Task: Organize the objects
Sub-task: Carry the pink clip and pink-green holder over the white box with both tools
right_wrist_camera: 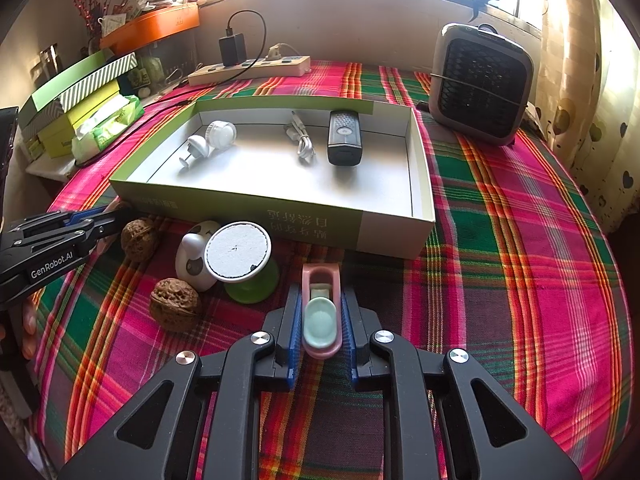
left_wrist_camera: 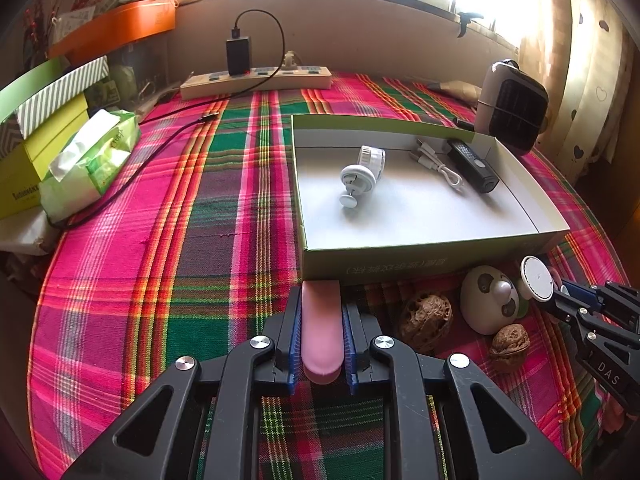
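My left gripper is shut on a plain pink oblong piece, just in front of the near wall of the open cardboard box. My right gripper is shut on a pink case with a mint-green insert, also near the box's front wall. In the box lie a small white fan, a white cable and a black device. Outside it, between the grippers, sit two walnuts, a panda figure and a green-based white round pad.
A plaid cloth covers the table. A black-grilled fan heater stands back right. A power strip with charger, a tissue pack and stacked boxes line the back and left. A curtain hangs at right.
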`<state>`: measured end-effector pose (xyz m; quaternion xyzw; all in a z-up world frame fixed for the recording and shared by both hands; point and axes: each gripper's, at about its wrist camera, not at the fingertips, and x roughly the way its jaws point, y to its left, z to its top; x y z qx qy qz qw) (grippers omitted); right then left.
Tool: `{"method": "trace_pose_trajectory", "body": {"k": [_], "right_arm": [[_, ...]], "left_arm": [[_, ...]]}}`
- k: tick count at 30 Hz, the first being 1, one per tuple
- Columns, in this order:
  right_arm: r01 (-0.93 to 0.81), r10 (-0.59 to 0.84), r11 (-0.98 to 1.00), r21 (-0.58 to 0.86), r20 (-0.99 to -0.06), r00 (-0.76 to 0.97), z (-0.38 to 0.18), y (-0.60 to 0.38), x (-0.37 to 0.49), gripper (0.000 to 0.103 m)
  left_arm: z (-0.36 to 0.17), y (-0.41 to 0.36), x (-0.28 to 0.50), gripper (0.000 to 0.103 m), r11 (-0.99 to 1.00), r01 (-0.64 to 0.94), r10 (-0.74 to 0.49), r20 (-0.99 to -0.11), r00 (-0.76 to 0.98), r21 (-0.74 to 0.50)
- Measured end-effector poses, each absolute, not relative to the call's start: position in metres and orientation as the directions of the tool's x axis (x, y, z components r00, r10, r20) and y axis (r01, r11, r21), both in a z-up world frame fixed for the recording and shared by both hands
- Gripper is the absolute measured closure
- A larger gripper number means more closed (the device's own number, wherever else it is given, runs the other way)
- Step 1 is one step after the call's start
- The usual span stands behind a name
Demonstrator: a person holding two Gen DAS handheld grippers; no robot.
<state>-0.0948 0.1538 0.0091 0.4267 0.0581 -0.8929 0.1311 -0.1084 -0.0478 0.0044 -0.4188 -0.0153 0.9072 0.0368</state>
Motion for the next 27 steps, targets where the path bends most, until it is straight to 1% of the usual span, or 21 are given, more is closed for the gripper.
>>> {"method": "trace_pose_trajectory", "body": {"k": [15, 27], "right_arm": [[0.273, -0.194, -0.962, 0.027, -0.770, -0.608, 0.018, 0.156, -0.094, 0.085], [0.249, -0.169, -0.969, 0.004, -0.744, -0.647, 0.044, 0.163, -0.103, 0.085]], "left_arm": [[0.023, -0.046, -0.102, 0.087, -0.994, -0.077, 0.113, -0.741, -0.662, -0.083], [0.052, -0.037, -0.115, 0.087, -0.988, -0.126, 0.155, -0.710, -0.686, -0.094]]}}
